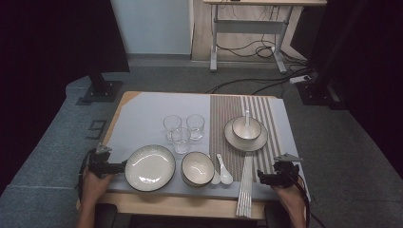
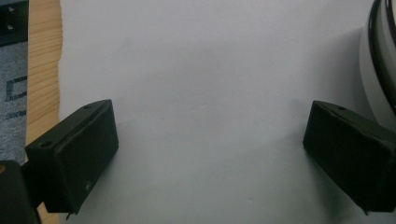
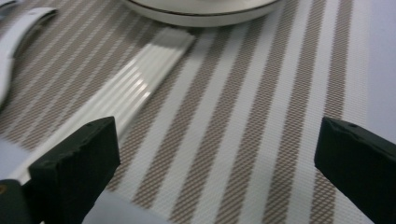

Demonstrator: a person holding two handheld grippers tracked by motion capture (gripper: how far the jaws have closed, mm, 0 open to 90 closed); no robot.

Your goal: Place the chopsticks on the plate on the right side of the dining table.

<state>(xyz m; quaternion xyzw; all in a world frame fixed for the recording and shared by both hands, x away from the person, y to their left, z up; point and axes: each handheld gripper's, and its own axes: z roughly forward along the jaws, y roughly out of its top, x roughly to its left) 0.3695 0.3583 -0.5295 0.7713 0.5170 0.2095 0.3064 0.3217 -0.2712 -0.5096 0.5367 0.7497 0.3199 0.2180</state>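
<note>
Two hands come in from the bottom edge, each holding one gripper at a near corner of the surface [image 1: 142, 114]. The left gripper [image 1: 122, 166] rests with its jaws spread wide and nothing between them, its tips just beside the rim of one large white plate [image 1: 150, 167] with a dark edge. The right gripper [image 1: 259, 176] is likewise released, jaws wide apart over the striped placemat [image 1: 228, 111], just beside one bundle of white chopsticks [image 1: 246, 183]; how many sticks it holds cannot be told.

Right of the large plate sits one white bowl [image 1: 197, 168], and beside it lie two white spoons [image 1: 223, 170].

Farther back, three clear drinking glasses [image 1: 183, 129] stand clustered together. On the placemat to their right, one smaller plate [image 1: 231, 136] carries one bowl [image 1: 246, 128] with one more spoon [image 1: 247, 115] standing in it.

Beyond the surface, on the carpeted floor, stands one desk frame [image 1: 247, 33] with cables beneath it. No brand or readable writing can be made out on any item
</note>
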